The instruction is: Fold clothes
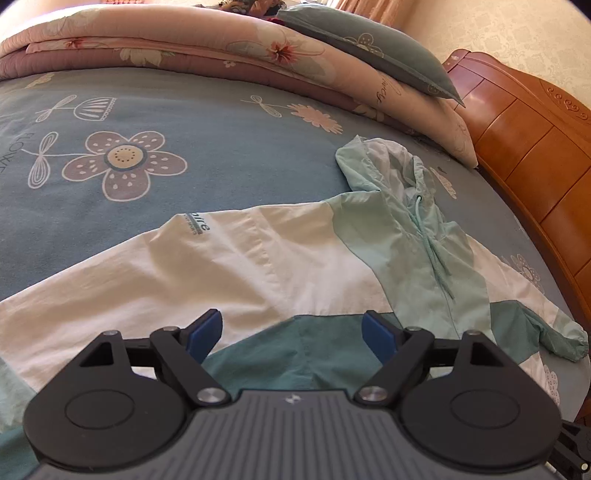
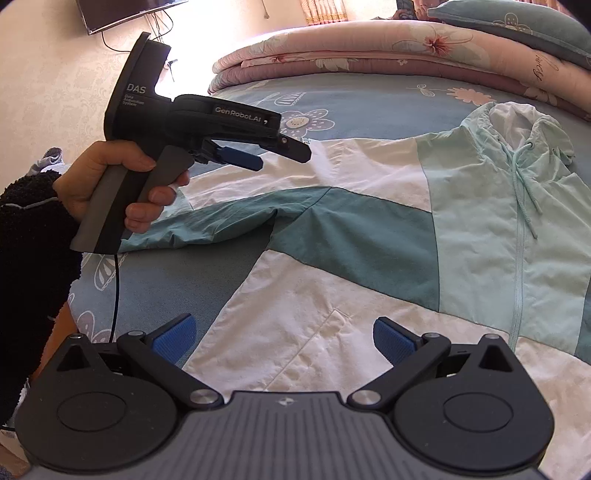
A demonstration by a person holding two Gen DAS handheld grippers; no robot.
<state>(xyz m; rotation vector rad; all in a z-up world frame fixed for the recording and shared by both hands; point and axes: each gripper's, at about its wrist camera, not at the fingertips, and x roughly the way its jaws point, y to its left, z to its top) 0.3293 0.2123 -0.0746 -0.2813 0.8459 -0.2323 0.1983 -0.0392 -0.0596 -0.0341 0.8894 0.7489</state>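
Observation:
A hooded jacket (image 1: 229, 266) in white, mint and teal panels lies spread front-up on the blue flowered bed sheet (image 1: 184, 110). Its hood (image 1: 373, 162) points toward the pillows, and a drawstring hangs down the zip. My left gripper (image 1: 291, 321) hovers open over the chest where white meets teal, with nothing between its blue pads. In the right wrist view a hand (image 2: 99, 173) holds this left gripper (image 2: 284, 155) in the air above the jacket's left sleeve (image 2: 207, 225). My right gripper (image 2: 284, 325) is open above the white lower panel of the jacket (image 2: 332, 295), holding nothing.
A folded pink floral quilt (image 1: 184, 48) and a teal pillow (image 1: 369, 48) lie along the far side of the bed. A wooden headboard (image 1: 535, 147) rises at the right. A black cable (image 2: 116, 288) hangs from the left gripper's handle. A screen (image 2: 122, 11) is mounted on the wall.

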